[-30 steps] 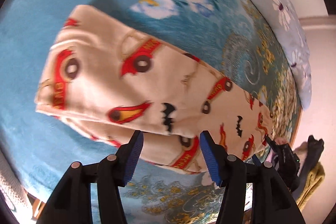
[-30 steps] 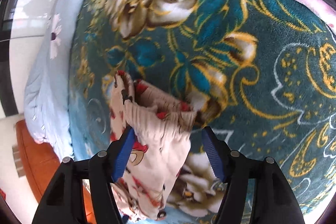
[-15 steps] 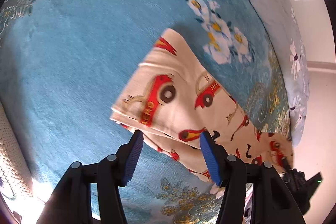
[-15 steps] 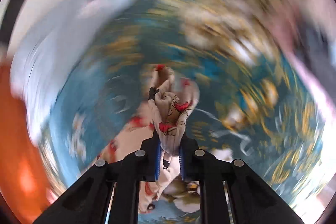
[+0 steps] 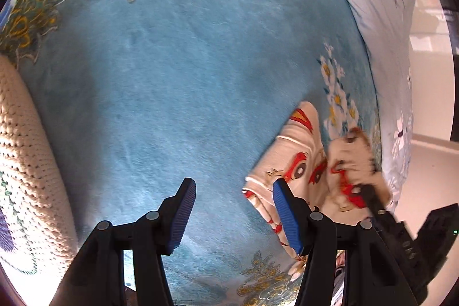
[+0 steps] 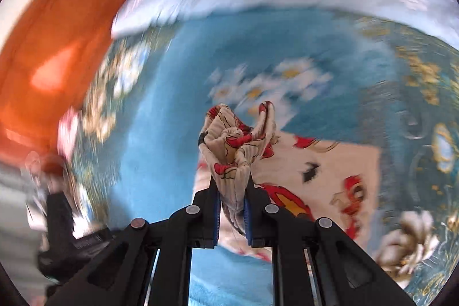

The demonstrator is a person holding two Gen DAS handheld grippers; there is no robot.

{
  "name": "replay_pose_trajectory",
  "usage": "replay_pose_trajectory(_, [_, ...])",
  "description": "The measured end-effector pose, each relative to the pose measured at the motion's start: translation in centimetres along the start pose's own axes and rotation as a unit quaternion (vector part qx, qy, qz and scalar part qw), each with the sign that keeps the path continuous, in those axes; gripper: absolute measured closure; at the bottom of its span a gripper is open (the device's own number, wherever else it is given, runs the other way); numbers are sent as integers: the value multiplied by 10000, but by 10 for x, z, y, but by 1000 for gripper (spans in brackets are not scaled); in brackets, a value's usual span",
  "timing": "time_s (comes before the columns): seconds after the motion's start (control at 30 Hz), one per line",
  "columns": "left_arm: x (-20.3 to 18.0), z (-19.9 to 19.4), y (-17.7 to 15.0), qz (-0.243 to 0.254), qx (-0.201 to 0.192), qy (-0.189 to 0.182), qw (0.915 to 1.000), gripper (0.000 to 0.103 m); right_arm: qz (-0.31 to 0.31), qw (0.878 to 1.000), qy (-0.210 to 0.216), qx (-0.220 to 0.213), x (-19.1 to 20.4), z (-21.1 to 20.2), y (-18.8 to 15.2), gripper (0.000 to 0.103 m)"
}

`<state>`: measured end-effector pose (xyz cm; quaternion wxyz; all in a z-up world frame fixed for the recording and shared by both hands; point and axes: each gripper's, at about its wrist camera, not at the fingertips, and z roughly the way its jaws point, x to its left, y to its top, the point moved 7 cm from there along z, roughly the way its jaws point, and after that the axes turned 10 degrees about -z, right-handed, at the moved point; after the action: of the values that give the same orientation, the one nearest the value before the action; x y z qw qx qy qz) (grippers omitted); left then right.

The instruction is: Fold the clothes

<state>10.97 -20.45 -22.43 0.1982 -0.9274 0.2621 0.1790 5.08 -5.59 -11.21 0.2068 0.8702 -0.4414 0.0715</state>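
A wide stretch of plush blue blanket (image 5: 200,82) lies bare ahead of the left gripper (image 5: 233,215), bounded on the left by a cream knitted throw (image 5: 25,162) and on the right by a pale blue floral quilt (image 5: 384,19). The blanket's pile is soft and short, with gold and teal floral print at its borders and a sprig of white daisies near the garment.

The cream garment (image 5: 298,162), a thin fabric printed with red cars, lies folded near the blanket's right edge, just beside the quilt. In the left wrist view its squared corner sits just past the right-hand blue ribbed pad (image 5: 287,220); the left gripper's jaws stand wide apart, holding nothing, over bare blanket.

The right gripper (image 6: 232,208) has its jaws closed narrow on a bunched, ribbed end of the garment (image 6: 321,168), which rises in crumpled folds above the pads while the rest lies flat on the blanket to the right. An orange surface (image 6: 57,48) shows blurred at the upper left.
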Motion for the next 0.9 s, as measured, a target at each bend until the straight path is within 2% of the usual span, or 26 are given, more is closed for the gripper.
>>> replay_pose_trajectory(0.13, [17,-2,7,-199,30,-64,9998,43,-636,9955,-226,664,29,44,-26,89])
replay_pose_trajectory(0.23, [28,-2,12,-329,66,-112,9994,43,-752,9929,-329,861,33,50,-42,85])
replay_pose_trajectory(0.27, [28,0,12,-334,95,-130,9993,43,-766,9926,-316,888,35,51,-43,83])
replay_pose_trajectory(0.33, [24,4,12,-305,151,-167,9993,43,-778,9929,-172,888,37,49,-44,70])
replay_pose_trajectory(0.4, [17,9,13,-238,218,-230,9992,43,-743,9941,59,793,38,42,-43,62])
replay_pose_trajectory(0.47, [6,13,12,-121,295,-287,9991,42,-775,9942,179,721,36,32,-44,60])
replay_pose_trajectory(0.5, [-1,16,11,-35,333,-319,9989,42,-792,9942,238,685,35,26,-45,60])
replay_pose_trajectory(0.57, [-17,21,9,158,416,-409,9982,41,-622,9962,67,601,21,17,-47,60])
replay_pose_trajectory(0.7, [-60,28,7,944,438,-521,9932,41,258,9975,-249,602,-30,-2,-64,60])
replay_pose_trajectory(0.83, [-105,35,5,1771,439,-621,9813,34,804,9928,-592,663,-71,-19,-88,60])
replay_pose_trajectory(0.9, [-120,43,1,2195,526,-502,9729,34,978,9905,-646,724,-82,-24,-98,60])
